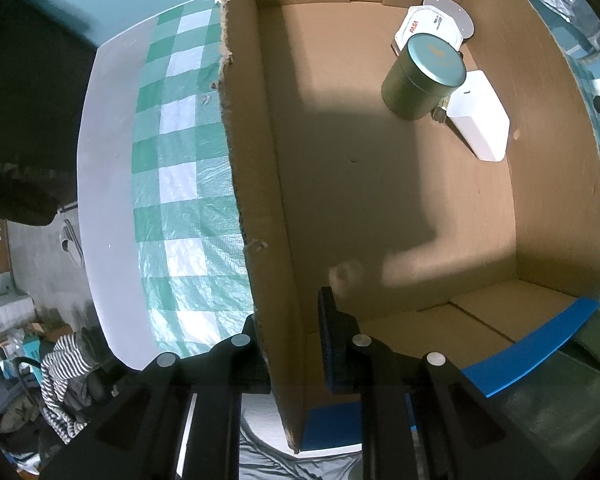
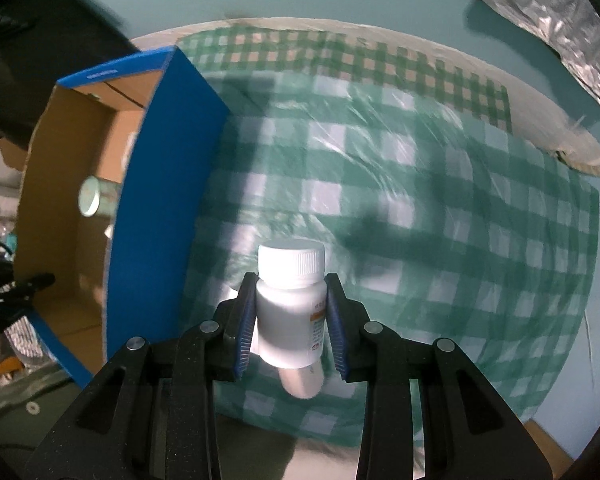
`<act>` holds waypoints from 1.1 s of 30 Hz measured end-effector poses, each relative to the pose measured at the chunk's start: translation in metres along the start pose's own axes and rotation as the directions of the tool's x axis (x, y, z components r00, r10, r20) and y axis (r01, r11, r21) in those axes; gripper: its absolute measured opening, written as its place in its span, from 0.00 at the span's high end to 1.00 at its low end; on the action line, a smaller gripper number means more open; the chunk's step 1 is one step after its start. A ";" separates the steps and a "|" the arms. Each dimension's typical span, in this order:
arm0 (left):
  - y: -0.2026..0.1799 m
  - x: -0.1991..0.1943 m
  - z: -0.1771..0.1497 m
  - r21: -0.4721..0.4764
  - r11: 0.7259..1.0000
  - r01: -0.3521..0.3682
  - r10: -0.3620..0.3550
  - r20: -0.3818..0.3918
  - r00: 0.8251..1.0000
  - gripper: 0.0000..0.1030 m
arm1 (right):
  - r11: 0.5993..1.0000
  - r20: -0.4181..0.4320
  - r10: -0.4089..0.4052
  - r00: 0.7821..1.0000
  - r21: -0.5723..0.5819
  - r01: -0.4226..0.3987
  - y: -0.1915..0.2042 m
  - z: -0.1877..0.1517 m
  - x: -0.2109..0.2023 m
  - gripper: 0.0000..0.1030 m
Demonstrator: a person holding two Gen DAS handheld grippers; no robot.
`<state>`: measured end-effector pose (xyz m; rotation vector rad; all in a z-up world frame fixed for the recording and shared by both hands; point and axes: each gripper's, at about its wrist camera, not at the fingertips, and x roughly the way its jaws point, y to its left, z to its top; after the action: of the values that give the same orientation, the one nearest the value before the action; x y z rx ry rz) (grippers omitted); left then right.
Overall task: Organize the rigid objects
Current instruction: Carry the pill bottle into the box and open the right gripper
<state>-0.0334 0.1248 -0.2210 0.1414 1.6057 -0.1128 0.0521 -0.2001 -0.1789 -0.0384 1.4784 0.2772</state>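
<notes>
My left gripper (image 1: 290, 320) is shut on the left wall of the cardboard box (image 1: 252, 184), one finger outside and one inside. In the box's far right corner stand a green round tin (image 1: 422, 76), a white octagonal box (image 1: 428, 26) and a white rectangular block (image 1: 478, 114). My right gripper (image 2: 292, 316) is shut on a white pill bottle (image 2: 290, 300) with a ribbed white cap, held above the green checked cloth (image 2: 420, 200). The blue-sided cardboard box (image 2: 160, 200) lies to its left, with the green tin (image 2: 96, 196) visible inside.
The checked cloth (image 1: 172, 184) covers a white table whose edge (image 1: 96, 184) curves at left. Striped clothing (image 1: 64, 376) lies below the table at lower left. A silver foil bag (image 2: 548, 28) sits beyond the table at upper right. A rope (image 2: 592, 168) lies at the cloth's right edge.
</notes>
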 end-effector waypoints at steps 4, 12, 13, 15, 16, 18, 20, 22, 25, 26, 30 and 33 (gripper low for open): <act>0.003 0.000 0.000 -0.011 1.000 0.000 0.000 0.002 1.000 0.84 | 0.999 0.005 0.017 1.000 -0.037 -0.017 0.013 0.010 -0.007 0.69; 0.005 0.002 -0.005 -0.027 1.000 0.001 -0.001 0.003 1.000 0.84 | 0.993 0.016 0.048 0.999 -0.111 -0.046 0.043 0.026 -0.019 0.69; 0.006 0.003 -0.006 -0.027 1.000 0.000 0.000 0.003 1.000 0.84 | 0.992 0.019 0.053 0.998 -0.119 -0.051 0.048 0.029 -0.020 0.69; 0.006 0.003 -0.006 -0.027 1.000 0.000 0.000 0.002 1.000 0.84 | 0.990 0.025 0.058 0.998 -0.132 -0.055 0.055 0.032 -0.022 0.69; 0.006 0.003 -0.006 -0.027 1.000 0.000 0.000 0.002 1.000 0.84 | 0.988 0.026 0.062 0.998 -0.141 -0.058 0.060 0.035 -0.023 0.69; 0.006 0.003 -0.006 -0.026 1.000 0.000 0.000 0.003 1.000 0.84 | 0.986 0.030 0.069 0.997 -0.156 -0.063 0.068 0.038 -0.026 0.69; 0.006 0.003 -0.007 -0.027 1.000 0.000 0.000 0.003 1.000 0.84 | 0.983 0.031 0.074 0.997 -0.173 -0.067 0.075 0.041 -0.027 0.69; 0.006 0.003 -0.007 -0.026 1.000 -0.001 0.001 0.004 1.000 0.84 | 0.980 0.034 0.079 0.996 -0.188 -0.071 0.082 0.044 -0.029 0.69; 0.007 0.004 -0.007 -0.027 1.000 0.000 0.000 0.004 1.000 0.84 | 0.974 0.035 0.082 0.996 -0.212 -0.073 0.093 0.048 -0.029 0.69; 0.007 0.004 -0.008 -0.027 1.000 0.000 0.000 0.004 1.000 0.84 | 0.973 0.033 0.083 0.996 -0.220 -0.074 0.095 0.049 -0.029 0.69; 0.008 0.004 -0.007 -0.026 1.000 0.001 -0.001 0.004 1.000 0.84 | 0.965 0.030 0.080 0.996 -0.251 -0.070 0.109 0.054 -0.028 0.69; 0.009 0.005 -0.008 -0.027 1.000 0.002 -0.002 0.005 1.000 0.84 | 0.959 0.027 0.075 0.997 -0.275 -0.064 0.117 0.057 -0.026 0.69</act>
<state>-0.0402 0.1352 -0.2251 0.1186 1.6023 -0.0926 0.0812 -0.0798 -0.1311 -0.2029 1.3972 0.5361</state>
